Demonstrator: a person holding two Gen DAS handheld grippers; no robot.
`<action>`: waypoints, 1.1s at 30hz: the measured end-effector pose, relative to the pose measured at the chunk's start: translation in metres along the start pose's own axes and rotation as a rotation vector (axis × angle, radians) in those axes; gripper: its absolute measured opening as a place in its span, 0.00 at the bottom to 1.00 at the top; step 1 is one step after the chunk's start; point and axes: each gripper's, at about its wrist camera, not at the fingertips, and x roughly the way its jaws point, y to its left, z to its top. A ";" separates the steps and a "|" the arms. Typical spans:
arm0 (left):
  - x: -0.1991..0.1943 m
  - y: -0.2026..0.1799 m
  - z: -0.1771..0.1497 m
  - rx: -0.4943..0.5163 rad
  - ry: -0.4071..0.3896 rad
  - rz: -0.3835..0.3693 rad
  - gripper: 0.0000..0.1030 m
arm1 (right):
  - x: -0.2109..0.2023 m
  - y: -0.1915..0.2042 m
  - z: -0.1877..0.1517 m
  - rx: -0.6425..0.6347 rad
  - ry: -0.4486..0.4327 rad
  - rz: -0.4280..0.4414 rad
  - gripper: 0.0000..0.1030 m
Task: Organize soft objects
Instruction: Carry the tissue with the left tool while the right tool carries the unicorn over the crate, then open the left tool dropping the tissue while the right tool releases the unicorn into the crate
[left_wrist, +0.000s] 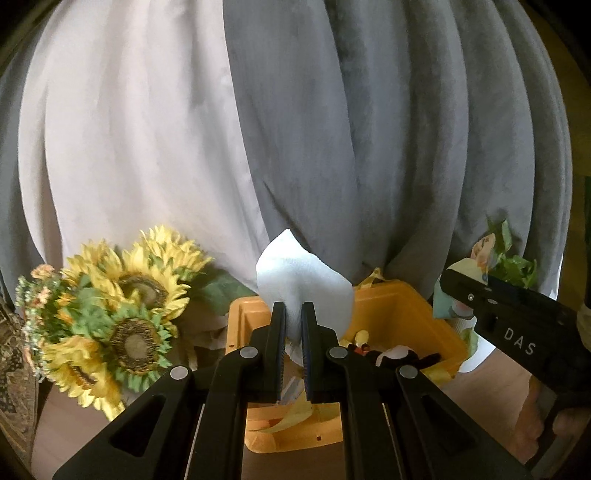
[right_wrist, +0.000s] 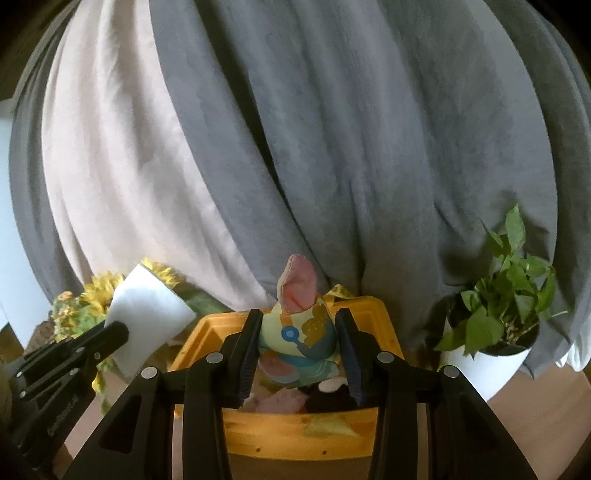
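Left wrist view: the left gripper (left_wrist: 293, 325) has its jaws pinching a white cloth (left_wrist: 301, 284), held above a yellow bin (left_wrist: 410, 317) at the bench's far edge. Sunflowers (left_wrist: 125, 314) stand left of the bin.

Right wrist view: the right gripper (right_wrist: 299, 345) has its jaws pinching a colourful stuffed toy (right_wrist: 299, 332) over the same bin (right_wrist: 295, 432), with other soft things inside. A potted plant (right_wrist: 506, 291) stands to the right.

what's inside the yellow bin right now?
Yellow bin holds a jumble of soft toys: a black-and-white plush, something pinkish, yellow bits. The fingers and the held items hide the rest.
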 end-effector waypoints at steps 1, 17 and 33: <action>0.005 0.000 0.000 -0.001 0.009 -0.001 0.09 | 0.005 -0.001 0.000 0.000 0.006 -0.002 0.40; 0.085 -0.010 -0.011 0.034 0.178 -0.016 0.09 | 0.092 -0.025 -0.004 0.016 0.197 -0.052 0.40; 0.125 -0.009 -0.038 0.047 0.337 -0.033 0.10 | 0.138 -0.016 -0.026 -0.022 0.378 0.033 0.40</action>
